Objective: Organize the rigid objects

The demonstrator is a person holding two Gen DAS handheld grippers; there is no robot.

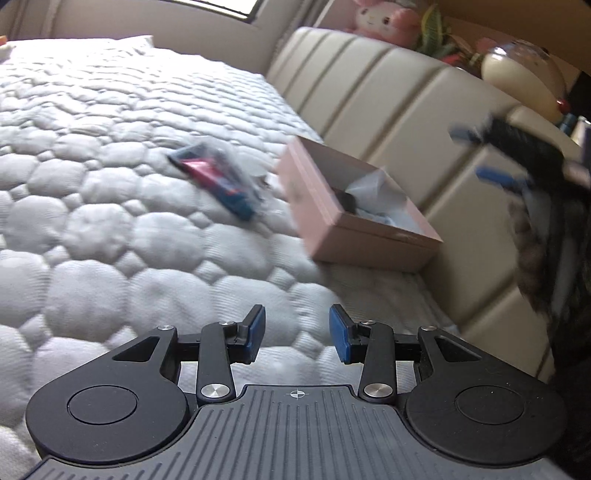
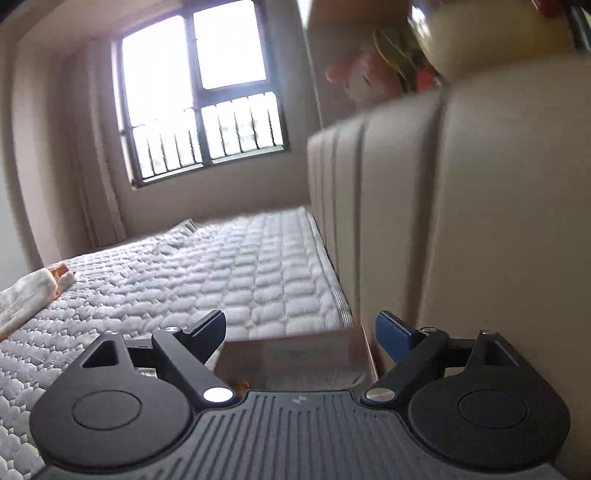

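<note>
A blue and pink packet in clear plastic wrap (image 1: 218, 181) lies on the quilted mattress (image 1: 92, 221). To its right an open pink box (image 1: 332, 218) stands against the headboard, with a dark object and pale blue paper inside. My left gripper (image 1: 297, 328) hangs open over the mattress, short of both, with nothing between its blue pads. My right gripper (image 1: 480, 157) shows blurred at the right, above and beyond the box, with its pads apart. In the right wrist view the right gripper (image 2: 301, 325) stands wide open, and the pink box (image 2: 295, 358) lies blurred below its fingers.
A padded beige headboard (image 1: 388, 92) runs along the mattress's right side. On the ledge behind it sit a pink plush toy (image 1: 384, 18) and a cream round lamp (image 1: 524, 74). A white plush item (image 2: 29, 299) lies at the mattress's far left edge, under a barred window (image 2: 199, 99).
</note>
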